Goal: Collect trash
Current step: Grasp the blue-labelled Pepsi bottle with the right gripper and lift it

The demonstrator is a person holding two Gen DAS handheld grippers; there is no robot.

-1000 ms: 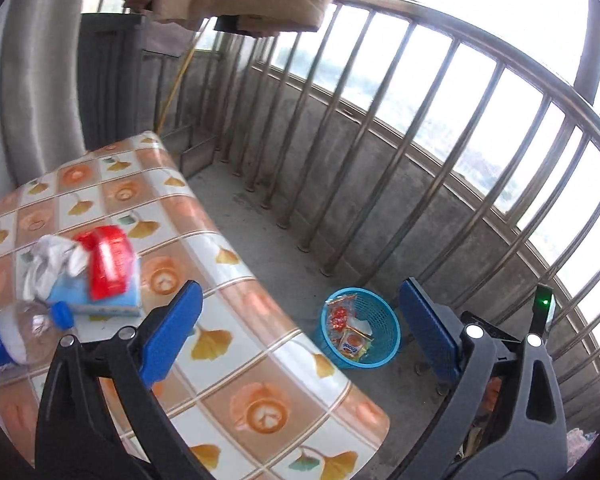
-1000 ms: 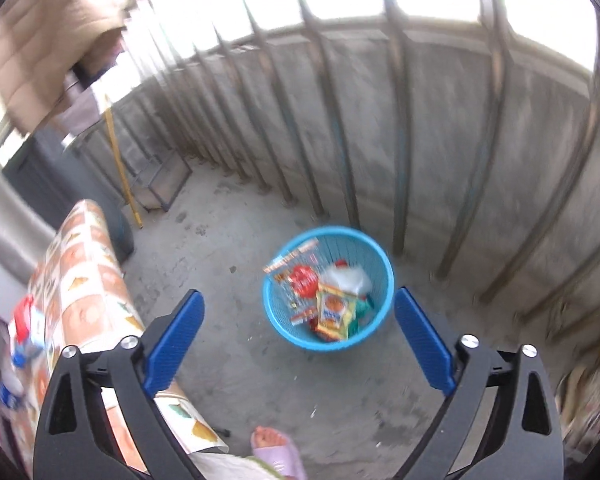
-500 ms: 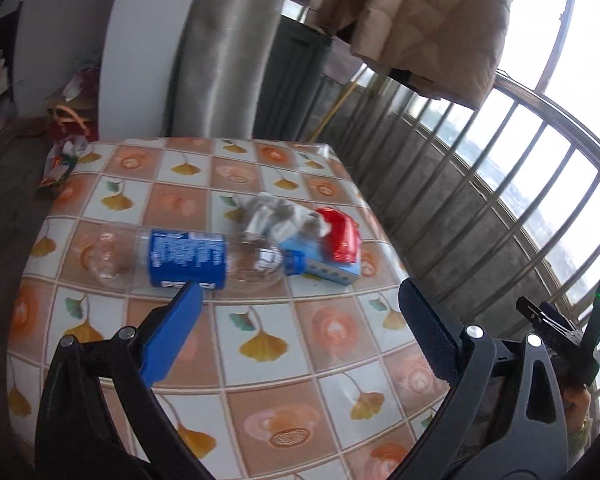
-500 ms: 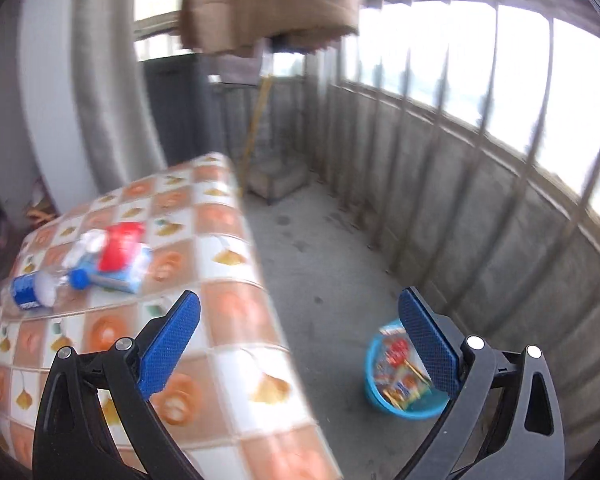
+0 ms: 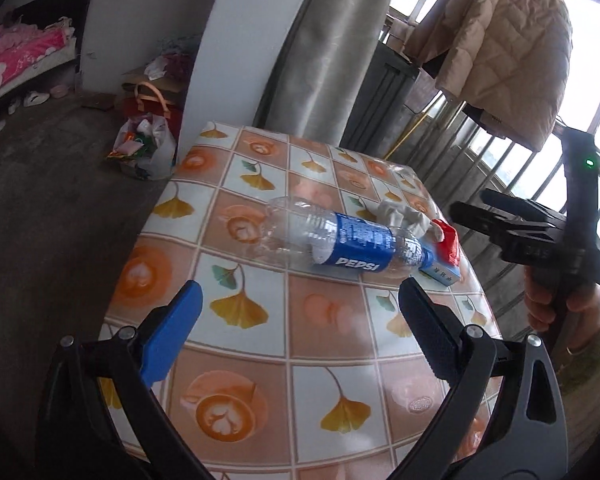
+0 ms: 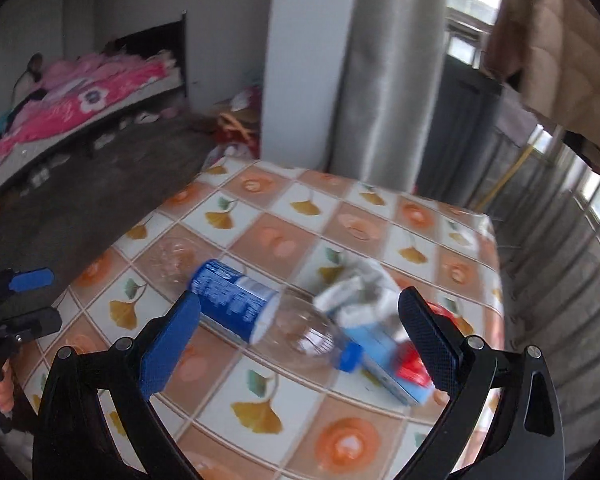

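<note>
An empty clear Pepsi bottle (image 5: 340, 242) with a blue label lies on its side on the tiled-pattern table (image 5: 260, 344). Beside its cap end lie a crumpled white tissue (image 5: 404, 214), a red wrapper (image 5: 448, 242) and a blue carton (image 5: 440, 274). My left gripper (image 5: 300, 332) is open and empty, just short of the bottle. My right gripper (image 6: 300, 340) is open and empty, close over the bottle (image 6: 260, 312), the tissue (image 6: 360, 292), the carton (image 6: 380, 352) and the wrapper (image 6: 412, 364). The right gripper also shows at the right of the left wrist view (image 5: 532, 236).
A curtain (image 5: 332, 48) and a white wall stand behind the table. A padded jacket (image 5: 500, 44) hangs over the balcony railing (image 6: 572, 240) at the right. A filled plastic bag (image 5: 144, 146) sits on the floor at the left. A bed with pink bedding (image 6: 72, 100) stands further back.
Both grippers have swung away from the blue basket on the balcony floor towards the table. The bottle and the other trash are now close in front of both grippers.
</note>
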